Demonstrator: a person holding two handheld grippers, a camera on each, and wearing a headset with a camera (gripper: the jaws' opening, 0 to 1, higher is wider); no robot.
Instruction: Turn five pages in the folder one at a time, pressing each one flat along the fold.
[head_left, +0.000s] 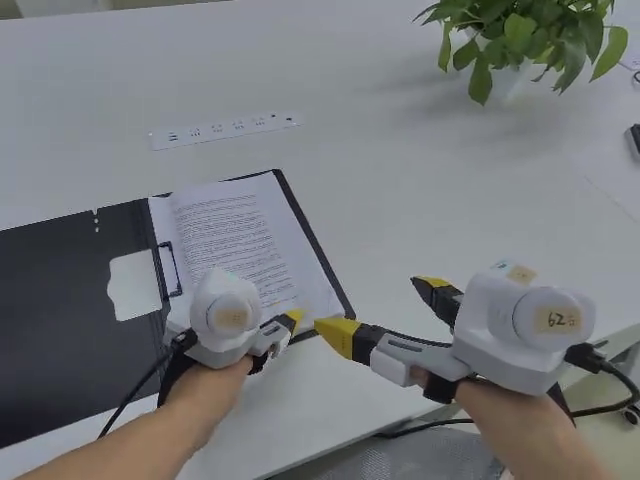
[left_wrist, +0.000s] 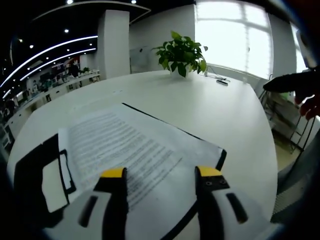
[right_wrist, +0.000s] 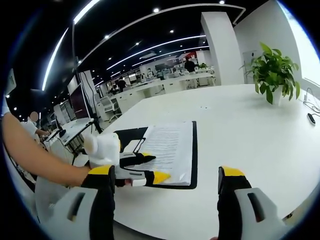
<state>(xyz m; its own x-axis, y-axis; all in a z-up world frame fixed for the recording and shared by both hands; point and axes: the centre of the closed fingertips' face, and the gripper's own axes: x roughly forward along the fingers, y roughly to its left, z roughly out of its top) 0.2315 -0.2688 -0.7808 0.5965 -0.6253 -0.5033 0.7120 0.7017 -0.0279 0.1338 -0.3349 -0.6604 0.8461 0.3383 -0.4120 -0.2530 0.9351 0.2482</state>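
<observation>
On the table (head_left: 420, 180), open black folder (head_left: 60, 300) with printed pages (head_left: 240, 240) inside.

folder (head_left: 60, 300) lies open on the table (head_left: 400, 170), near-left | page (head_left: 240, 235) on its right half | left gripper (head_left: 285, 325) over the page's near corner | right gripper (head_left: 385, 308) just right of the folder, over the table's near edge | socket strip (head_left: 222, 128) behind the folder | plant (head_left: 520, 40) far back right

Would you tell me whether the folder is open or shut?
Open: the folder lies spread flat, its printed page facing up.
</observation>
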